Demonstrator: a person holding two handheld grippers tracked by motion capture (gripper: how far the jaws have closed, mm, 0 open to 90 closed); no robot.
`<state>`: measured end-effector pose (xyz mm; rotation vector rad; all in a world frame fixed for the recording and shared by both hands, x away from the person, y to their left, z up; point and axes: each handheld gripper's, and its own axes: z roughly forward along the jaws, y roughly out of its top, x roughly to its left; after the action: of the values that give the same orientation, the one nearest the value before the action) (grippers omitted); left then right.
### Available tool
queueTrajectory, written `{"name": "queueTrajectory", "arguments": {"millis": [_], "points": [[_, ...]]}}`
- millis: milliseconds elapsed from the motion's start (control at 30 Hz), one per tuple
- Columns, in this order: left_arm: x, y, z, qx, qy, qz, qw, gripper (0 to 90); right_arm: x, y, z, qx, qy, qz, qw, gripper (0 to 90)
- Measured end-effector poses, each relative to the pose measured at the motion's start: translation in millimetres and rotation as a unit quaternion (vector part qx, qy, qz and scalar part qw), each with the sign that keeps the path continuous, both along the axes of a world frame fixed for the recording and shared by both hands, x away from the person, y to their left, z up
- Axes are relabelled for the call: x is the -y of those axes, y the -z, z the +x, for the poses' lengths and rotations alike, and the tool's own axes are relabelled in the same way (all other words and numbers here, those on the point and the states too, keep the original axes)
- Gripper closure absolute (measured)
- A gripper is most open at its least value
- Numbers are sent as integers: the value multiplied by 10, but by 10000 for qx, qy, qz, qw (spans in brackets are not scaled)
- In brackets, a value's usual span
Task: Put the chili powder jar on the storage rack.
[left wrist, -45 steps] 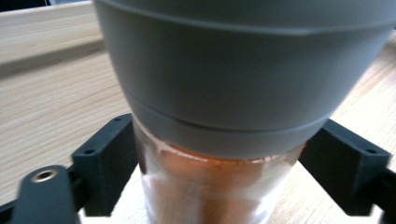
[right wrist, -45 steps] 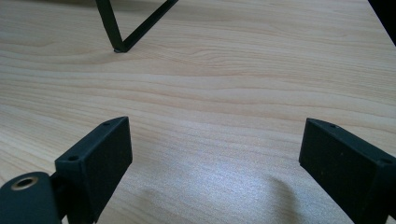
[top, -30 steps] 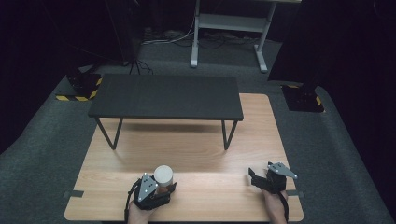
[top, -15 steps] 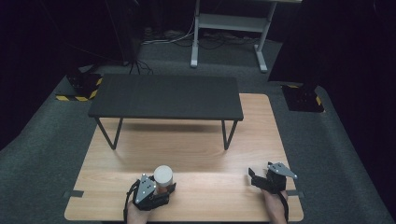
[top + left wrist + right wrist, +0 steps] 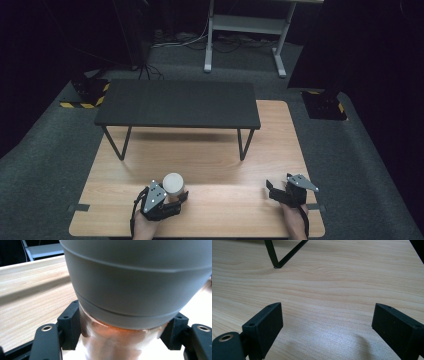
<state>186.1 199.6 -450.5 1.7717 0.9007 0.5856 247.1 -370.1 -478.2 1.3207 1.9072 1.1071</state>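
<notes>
The left gripper (image 5: 172, 199) sits at the near left of the wooden table (image 5: 210, 165), its jaws clamped on a cup (image 5: 130, 285) — grey-lidded, with what looks like a clear body below, though the close view blurs it. The right gripper (image 5: 272, 192) rests at the near right, jaws spread wide over bare wood. Beyond both stands a black bench (image 5: 177, 102).

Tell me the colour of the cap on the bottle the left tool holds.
Light grey cap, clearest in the left gripper view.
</notes>
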Motion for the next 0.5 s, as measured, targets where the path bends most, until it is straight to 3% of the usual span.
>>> {"name": "queueTrajectory", "arguments": {"millis": [267,367,433,500], "points": [[35,-310,128,92,148,54,9998,314,2,5,-5,24,-35,-19,10000,97],[70,-519,196,245,259,107,9993,314,8,9,-10,40,-44,-3,10000,97],[92,-596,224,268,270,141,9992,314,10,9,-11,41,-45,2,10000,97],[126,-766,310,280,303,133,9991,314,16,13,-14,59,-63,10,10000,97]]}}
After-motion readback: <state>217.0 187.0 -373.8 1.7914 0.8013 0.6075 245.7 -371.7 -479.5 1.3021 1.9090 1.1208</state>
